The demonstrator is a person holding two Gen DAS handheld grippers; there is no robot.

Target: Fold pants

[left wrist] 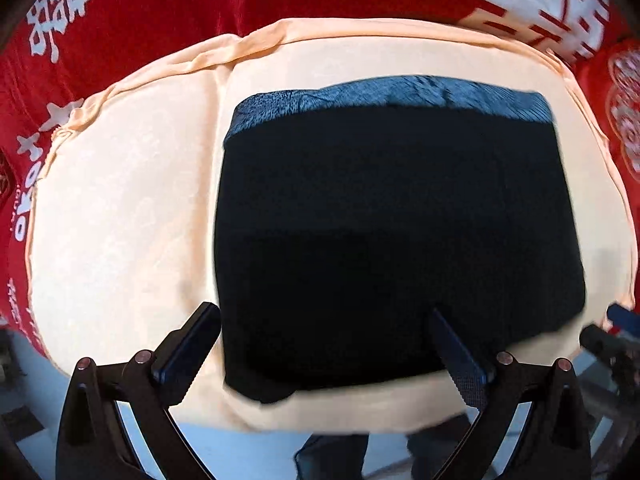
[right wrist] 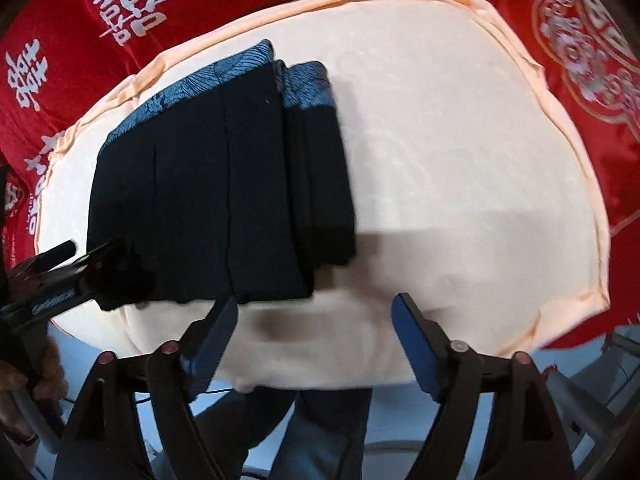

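A red cloth (left wrist: 152, 8) with white characters covers the back of the scene, and on it sits a worktop (left wrist: 120, 208) wrapped in a pale peach cover, wrinkled along its far edge. The pants (left wrist: 392, 232) lie on that cover, black and folded into a compact stack with a blue patterned waistband at the far end (from the right wrist view you can see the layers stepped along one side). The left tongs (left wrist: 326, 320) hang over the near edge of the pants, fingers spread wide with nothing pinched between them. The right tongs (right wrist: 316, 312) sit just off the near corner of the stack, over bare peach cover, also gaping wide and holding nothing. A hand (right wrist: 36, 376) grips the left tool's handle at the edge of the right view.
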